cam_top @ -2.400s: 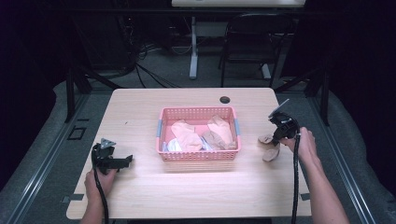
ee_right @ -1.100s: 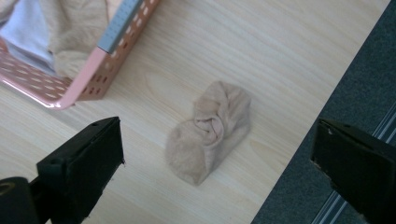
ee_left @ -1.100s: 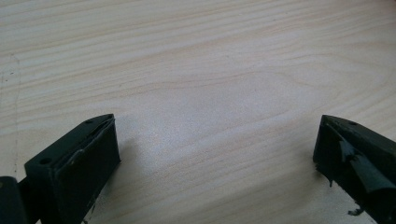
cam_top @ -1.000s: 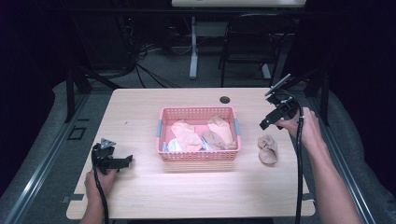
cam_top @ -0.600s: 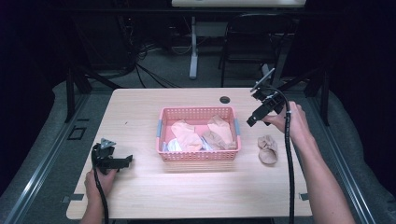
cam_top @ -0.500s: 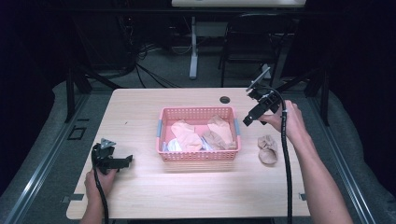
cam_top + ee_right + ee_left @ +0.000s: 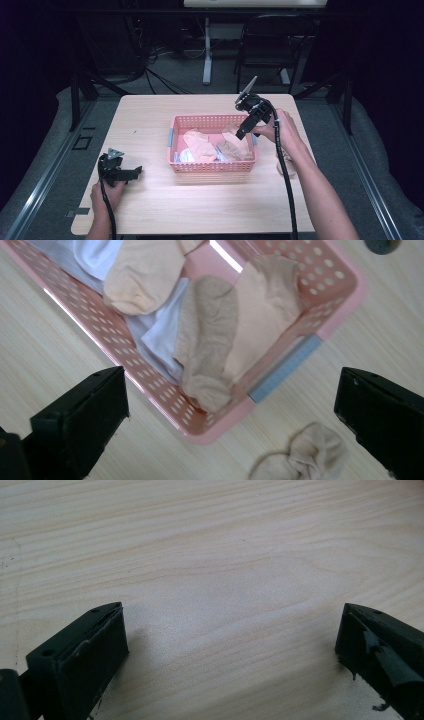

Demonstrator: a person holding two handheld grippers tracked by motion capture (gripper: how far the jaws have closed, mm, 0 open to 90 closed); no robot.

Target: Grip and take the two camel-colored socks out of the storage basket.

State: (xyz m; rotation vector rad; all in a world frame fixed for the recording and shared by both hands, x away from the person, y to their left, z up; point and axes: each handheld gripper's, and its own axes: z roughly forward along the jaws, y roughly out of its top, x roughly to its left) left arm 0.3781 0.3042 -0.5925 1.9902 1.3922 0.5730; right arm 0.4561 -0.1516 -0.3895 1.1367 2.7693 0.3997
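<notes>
Right tongs (image 7: 242, 131) apart above pink basket (image 7: 214, 165) rim, left tongs (image 7: 134, 173) apart over bare table (image 7: 150, 115)

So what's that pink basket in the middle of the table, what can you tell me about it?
The pink basket looks like plastic, rectangular, its walls and floor pierced with rows of small holes, with a grey-blue patch on each short side. It sits flat near the middle of the wooden table. Inside lie several socks, peach, tan and white, loosely piled. The right tongs hover open above its right end, not touching it. One tan sock lies outside on the table.
</notes>
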